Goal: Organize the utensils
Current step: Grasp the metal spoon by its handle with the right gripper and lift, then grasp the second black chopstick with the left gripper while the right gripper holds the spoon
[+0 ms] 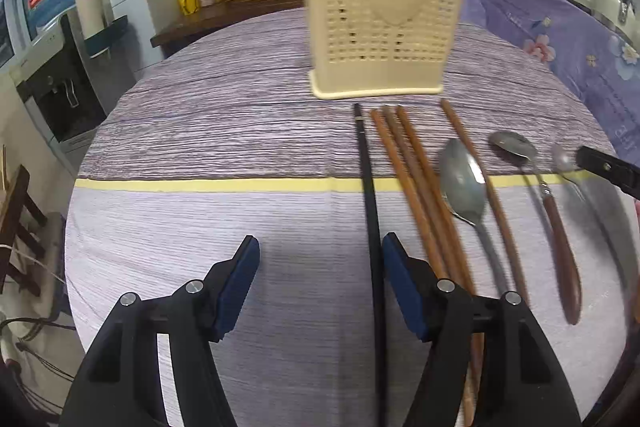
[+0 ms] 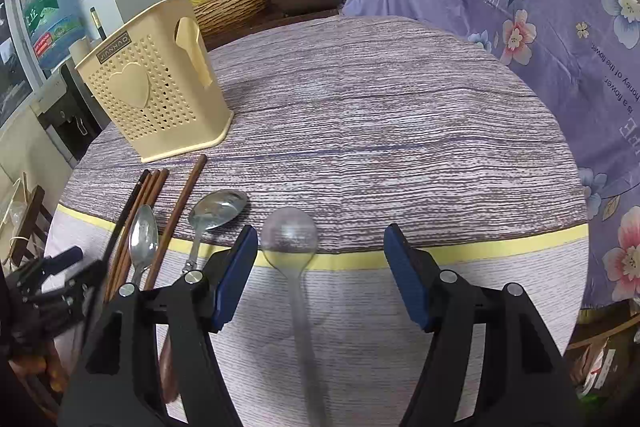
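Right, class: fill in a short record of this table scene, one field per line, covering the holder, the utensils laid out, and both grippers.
holder: cream perforated utensil holder, upright on the tablecloth, chopstick tops showing above its rim
chopsticks: one black chopstick and four brown chopsticks, lying flat in front of the holder
spoons: steel spoon, wooden-handled spoon, clear ladle
left gripper: open, black chopstick between its jaws, not pressed
right gripper: open over the ladle, not gripping

Brown chopsticks (image 1: pixel 416 183): four. Black chopstick (image 1: pixel 370 211): one. Spoons (image 1: pixel 464 183): three. Holder (image 1: pixel 380 19): one.
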